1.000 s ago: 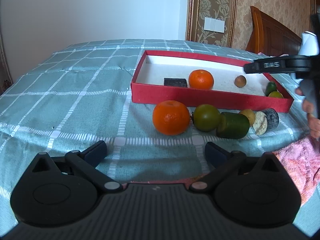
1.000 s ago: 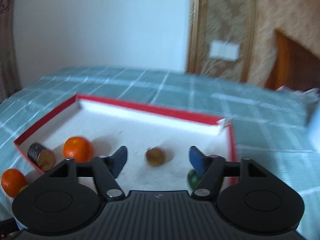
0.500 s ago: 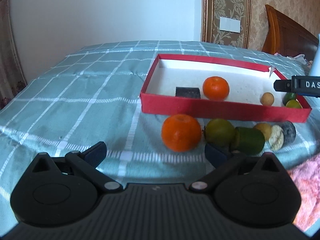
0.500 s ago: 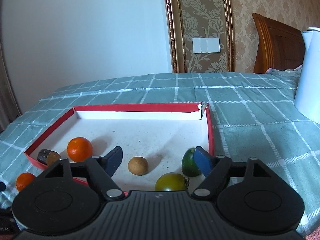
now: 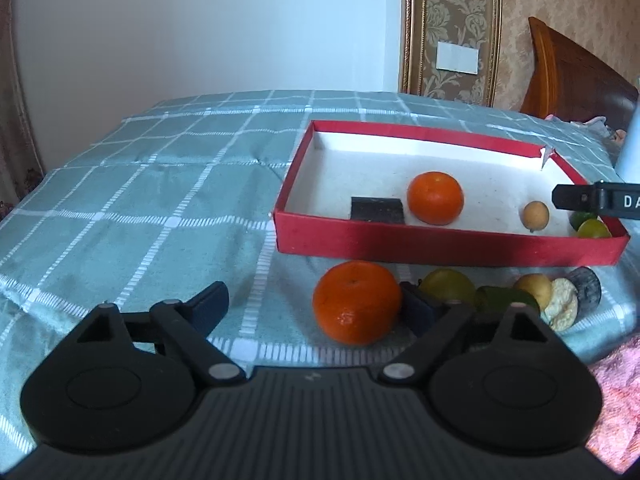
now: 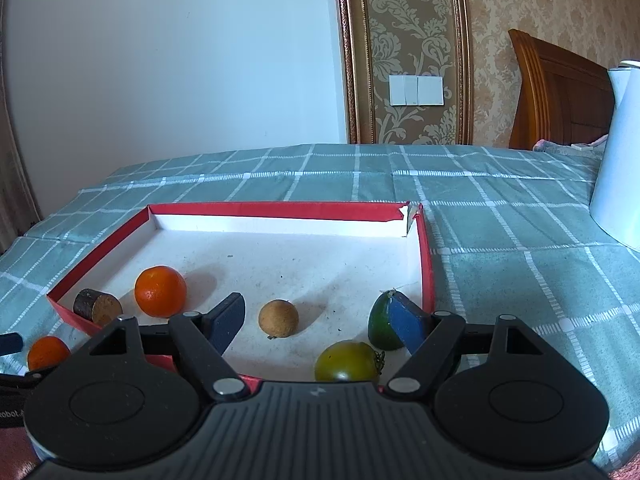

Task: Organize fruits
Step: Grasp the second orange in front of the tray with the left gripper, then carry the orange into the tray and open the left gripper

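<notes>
Cardboard tray (image 5: 448,246) holds a dimpled orange (image 5: 435,203) (left gripper (image 5: 316,310) closing, right gripper (image 6: 318,320) open, both empty).

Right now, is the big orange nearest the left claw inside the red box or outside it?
Outside. The big orange sits on the checked bedspread in front of the red box; a second orange lies inside.

A woven checked cloth (image 6: 500,248) is covering the bed, looking matt. The red box (image 5: 440,246) is showing a satiny outside and a matt white, perhaps paper, lining. The orange (image 5: 357,307) is gleaming, finely dimpled. The headboard (image 6: 560,96) is shining like varnished wood.
</notes>
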Available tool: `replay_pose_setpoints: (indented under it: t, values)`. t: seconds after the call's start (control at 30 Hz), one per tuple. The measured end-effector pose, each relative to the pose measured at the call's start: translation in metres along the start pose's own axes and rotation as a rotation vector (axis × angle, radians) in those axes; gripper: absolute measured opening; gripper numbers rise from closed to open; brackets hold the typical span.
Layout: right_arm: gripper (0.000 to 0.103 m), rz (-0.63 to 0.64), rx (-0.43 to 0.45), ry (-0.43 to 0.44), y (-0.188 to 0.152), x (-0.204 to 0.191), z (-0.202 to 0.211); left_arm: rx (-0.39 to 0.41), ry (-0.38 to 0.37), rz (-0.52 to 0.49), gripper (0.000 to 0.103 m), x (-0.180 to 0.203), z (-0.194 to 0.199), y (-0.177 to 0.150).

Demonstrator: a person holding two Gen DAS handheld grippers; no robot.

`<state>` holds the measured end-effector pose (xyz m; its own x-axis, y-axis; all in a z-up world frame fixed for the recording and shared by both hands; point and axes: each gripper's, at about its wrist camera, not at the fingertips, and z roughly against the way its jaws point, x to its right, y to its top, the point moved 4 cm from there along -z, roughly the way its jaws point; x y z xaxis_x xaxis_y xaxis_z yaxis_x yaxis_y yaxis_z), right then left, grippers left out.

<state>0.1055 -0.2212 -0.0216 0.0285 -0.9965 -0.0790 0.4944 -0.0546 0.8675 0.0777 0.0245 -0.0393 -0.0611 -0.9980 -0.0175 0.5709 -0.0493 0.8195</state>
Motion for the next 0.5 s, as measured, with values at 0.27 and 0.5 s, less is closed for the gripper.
replay_pose_setpoints:
  t: [0.27,0.5]
  values:
    - [0.080,0.030,0.001,-0.021,-0.002,-0.005,-0.002,-0.005,-0.019,-0.024,0.058,0.007,-0.001,0.000]
    - [0.080,0.025,0.004,-0.020,-0.004,-0.006,-0.002,0.011,-0.003,-0.082,0.043,0.019,0.004,-0.001]
